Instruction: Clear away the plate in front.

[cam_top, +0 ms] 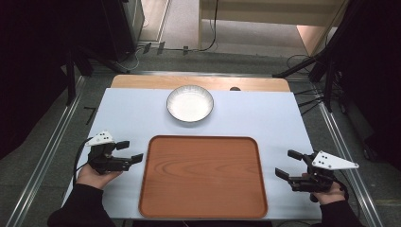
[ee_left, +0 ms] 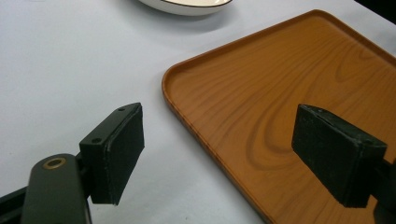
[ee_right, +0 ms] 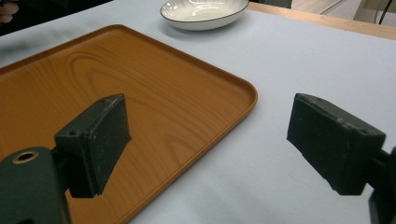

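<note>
Wooden tray point(cam_top: 203, 177) on table point(cam_top: 132, 113); white bowl point(cam_top: 189, 103) beyond it.

Table point(cam_top: 132, 118) had a pale blue-white cover, bare wood strip along far edge, wood-grain brown tray point(cam_top: 203, 177) lay flat at near centre, empty, white shallow bowl point(cam_top: 190, 103) with dark rim sat just beyond tray, apart from it

The worktop point(cam_top: 118, 118) is pale blue with a wood strip at the back. Around it is grey floor point(cam_top: 38, 161) with metal rails point(cam_top: 45, 156). Black cables point(cam_top: 302, 61) lie behind. The sides are dark.
</note>
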Demonstrator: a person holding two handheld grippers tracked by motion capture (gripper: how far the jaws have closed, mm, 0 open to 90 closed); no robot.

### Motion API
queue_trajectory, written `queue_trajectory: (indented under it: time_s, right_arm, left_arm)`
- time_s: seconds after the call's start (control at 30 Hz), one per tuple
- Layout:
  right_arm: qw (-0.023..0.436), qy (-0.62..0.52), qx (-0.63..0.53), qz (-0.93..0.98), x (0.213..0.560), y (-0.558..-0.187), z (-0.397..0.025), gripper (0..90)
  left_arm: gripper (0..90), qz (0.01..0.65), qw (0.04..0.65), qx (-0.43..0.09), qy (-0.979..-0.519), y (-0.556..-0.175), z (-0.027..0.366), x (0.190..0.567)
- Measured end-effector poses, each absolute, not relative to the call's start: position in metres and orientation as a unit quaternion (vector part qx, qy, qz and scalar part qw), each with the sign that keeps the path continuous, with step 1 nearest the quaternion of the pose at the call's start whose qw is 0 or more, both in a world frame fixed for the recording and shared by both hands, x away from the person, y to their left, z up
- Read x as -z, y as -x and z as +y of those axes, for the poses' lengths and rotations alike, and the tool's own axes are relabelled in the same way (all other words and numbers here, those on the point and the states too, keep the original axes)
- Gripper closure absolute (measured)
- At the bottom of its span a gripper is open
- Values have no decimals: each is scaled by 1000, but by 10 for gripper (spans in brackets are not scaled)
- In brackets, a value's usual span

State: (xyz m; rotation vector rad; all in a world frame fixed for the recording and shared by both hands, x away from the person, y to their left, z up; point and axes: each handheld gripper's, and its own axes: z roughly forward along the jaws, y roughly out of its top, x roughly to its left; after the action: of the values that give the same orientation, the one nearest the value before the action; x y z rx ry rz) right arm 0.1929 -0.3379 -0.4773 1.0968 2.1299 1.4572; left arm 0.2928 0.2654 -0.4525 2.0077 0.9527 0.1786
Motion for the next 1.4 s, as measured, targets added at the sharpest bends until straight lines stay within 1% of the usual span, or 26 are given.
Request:
queue_trajectory:
  time_s: [0.23, 0.63, 0.8, 0.9, 0.97, 1.2, 1.3, 1.4]
  right_arm:
    - [168, -388, -511, 748, 478, -193, -338, 139]
    - [169, -388, -514, 746, 479, -193, -338, 140]
    - [175, -392, -515, 742, 478, -193, -339, 139]
    - [174, -391, -517, 741, 478, -193, -339, 140]
    - [173, -392, -517, 741, 478, -193, -339, 139]
    - [172, -391, -515, 744, 479, -194, -339, 140]
    - [173, -389, -515, 744, 479, -194, -339, 140]
    - [175, -388, -519, 741, 478, -193, -339, 141]
  left_arm:
    - [179, 403, 438, -64, -801, -300, 262, 449]
    - [179, 402, 426, -62, -808, -313, 252, 445]
    - [180, 406, 420, -60, -809, -325, 247, 441]
    - [218, 407, 420, -59, -809, -329, 245, 439]
    - [227, 412, 413, -59, -810, -334, 243, 439]
    - [199, 417, 411, -50, -809, -350, 233, 438]
    - [217, 415, 412, -52, -810, -354, 231, 436]
    - [216, 415, 409, -58, -811, -359, 228, 434]
